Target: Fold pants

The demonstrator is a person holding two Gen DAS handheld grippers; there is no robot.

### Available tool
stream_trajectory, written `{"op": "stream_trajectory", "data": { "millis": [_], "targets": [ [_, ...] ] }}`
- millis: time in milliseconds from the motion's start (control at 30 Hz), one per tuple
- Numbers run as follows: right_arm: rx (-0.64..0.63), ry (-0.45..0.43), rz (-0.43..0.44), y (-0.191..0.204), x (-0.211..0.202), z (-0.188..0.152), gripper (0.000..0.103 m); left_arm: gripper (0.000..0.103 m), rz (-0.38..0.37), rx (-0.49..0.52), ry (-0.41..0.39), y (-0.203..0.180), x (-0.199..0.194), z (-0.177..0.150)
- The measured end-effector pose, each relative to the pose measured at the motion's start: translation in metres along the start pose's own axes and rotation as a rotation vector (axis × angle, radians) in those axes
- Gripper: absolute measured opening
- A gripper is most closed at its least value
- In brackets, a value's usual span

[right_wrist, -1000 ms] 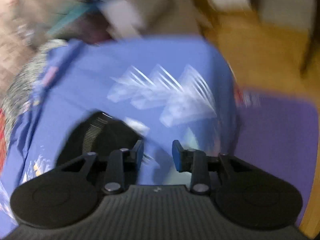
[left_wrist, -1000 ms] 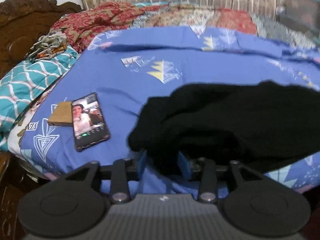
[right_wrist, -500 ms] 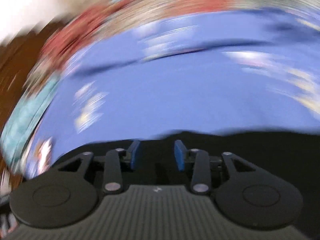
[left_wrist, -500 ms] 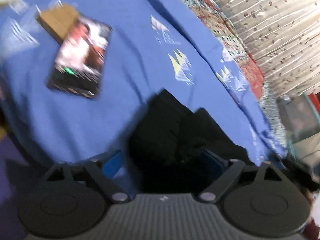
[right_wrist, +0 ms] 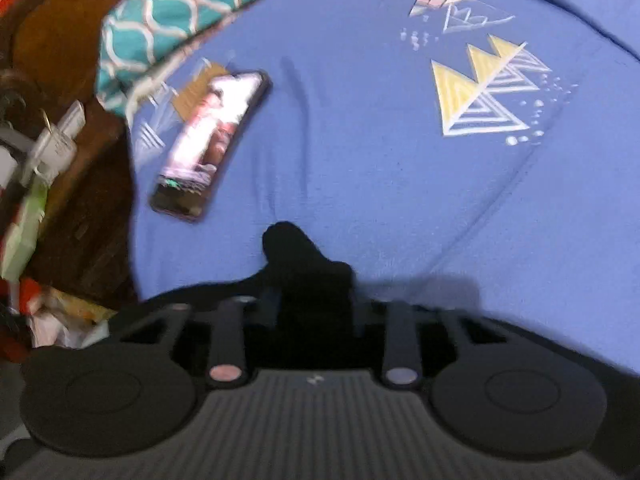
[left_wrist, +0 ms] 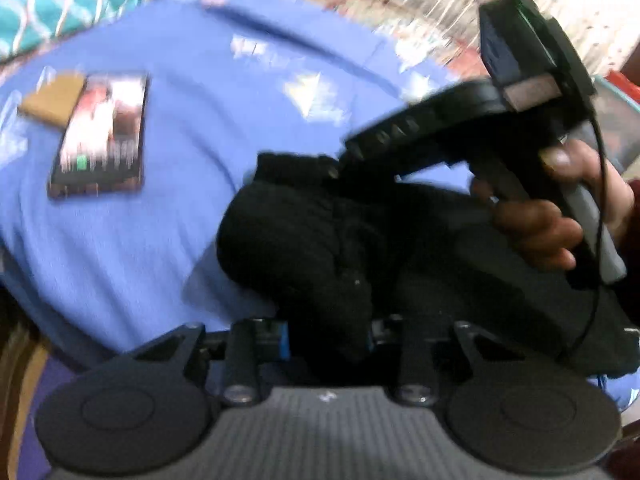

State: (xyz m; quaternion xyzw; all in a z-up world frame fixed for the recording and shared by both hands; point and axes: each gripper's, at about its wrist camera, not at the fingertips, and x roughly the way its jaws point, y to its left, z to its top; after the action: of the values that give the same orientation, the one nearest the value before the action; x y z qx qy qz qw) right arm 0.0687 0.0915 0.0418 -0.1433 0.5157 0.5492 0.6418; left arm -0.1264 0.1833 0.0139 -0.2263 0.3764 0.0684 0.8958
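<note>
The black pants (left_wrist: 320, 240) lie bunched on the blue bedsheet (left_wrist: 224, 120), a phone (left_wrist: 100, 136) at ten o'clock of them. Left gripper (left_wrist: 326, 340) and right gripper (right_wrist: 316, 312) are both closing their jaws on bunched cloth. Judging by the heap, no neat fold shows; most folding remains.

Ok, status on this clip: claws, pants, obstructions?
Both claws closing on pants: left claw, right claw. Pants bunched on bed. Phone nearby, clear.
</note>
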Motion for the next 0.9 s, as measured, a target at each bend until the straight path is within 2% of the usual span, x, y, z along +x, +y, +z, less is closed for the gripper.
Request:
{"op": "stream_trajectory", "data": {
  "millis": [67, 167, 233, 267, 333, 367, 400, 433, 467, 533, 600, 633, 700, 767, 833, 867, 900],
  "targets": [
    [-0.023, -0.095, 0.009, 0.007, -0.031, 0.004, 0.027, 0.028, -0.014, 0.066, -0.091, -0.004, -0.015, 0.008],
    [-0.036, -0.358, 0.032, 0.011, -0.081, 0.024, 0.027, 0.031, 0.017, 0.126, -0.197, -0.008, -0.02, 0.024],
    [-0.087, -0.5, -0.01, 0.013, -0.092, 0.031, 0.028, 0.033, 0.051, 0.111, -0.2, -0.005, -0.007, 0.038],
    [-0.093, -0.514, -0.048, 0.014, -0.083, 0.037, 0.029, 0.034, 0.066, 0.08, -0.172, 0.0, 0.004, 0.044],
    [-0.079, -0.423, -0.131, 0.011, -0.044, 0.049, 0.037, 0.036, 0.098, 0.009, -0.051, 0.007, 0.035, 0.052],
    [-0.082, -0.351, -0.229, 0.009, -0.021, 0.054, 0.042, 0.039, 0.139, -0.018, 0.031, 0.012, 0.052, 0.053],
    [-0.077, -0.318, -0.307, 0.006, -0.009, 0.055, 0.042, 0.04, 0.149, -0.031, 0.048, 0.014, 0.057, 0.051],
    [-0.056, -0.328, -0.35, 0.0, -0.009, 0.051, 0.042, 0.043, 0.14, -0.032, 0.031, 0.015, 0.054, 0.05],
    [-0.007, -0.362, -0.351, -0.009, -0.019, 0.044, 0.045, 0.046, 0.131, -0.027, 0.014, 0.013, 0.046, 0.05],
    [0.092, -0.419, -0.301, -0.026, -0.044, 0.031, 0.045, 0.066, 0.123, -0.016, -0.034, 0.014, 0.029, 0.048],
    [0.191, -0.481, -0.272, -0.041, -0.073, 0.008, 0.045, 0.07, 0.055, -0.029, -0.068, 0.021, 0.011, 0.046],
    [0.228, -0.491, -0.256, -0.043, -0.082, -0.004, 0.045, 0.076, 0.004, -0.055, -0.074, 0.028, 0.004, 0.046],
    [0.293, -0.479, -0.188, -0.046, -0.088, -0.028, 0.044, 0.078, -0.057, -0.142, -0.077, 0.044, -0.005, 0.047],
    [0.312, -0.414, -0.079, -0.036, -0.074, -0.05, 0.043, 0.078, -0.06, -0.216, -0.066, 0.055, -0.003, 0.054],
    [0.278, -0.322, 0.003, -0.015, -0.053, -0.075, 0.042, 0.072, -0.011, -0.263, -0.039, 0.059, 0.002, 0.058],
    [0.24, -0.259, 0.033, 0.0, -0.038, -0.088, 0.041, 0.072, 0.008, -0.261, -0.027, 0.058, 0.006, 0.062],
    [0.171, -0.208, 0.021, 0.02, -0.023, -0.1, 0.043, 0.07, 0.029, -0.251, -0.016, 0.054, 0.007, 0.064]
  ]
}}
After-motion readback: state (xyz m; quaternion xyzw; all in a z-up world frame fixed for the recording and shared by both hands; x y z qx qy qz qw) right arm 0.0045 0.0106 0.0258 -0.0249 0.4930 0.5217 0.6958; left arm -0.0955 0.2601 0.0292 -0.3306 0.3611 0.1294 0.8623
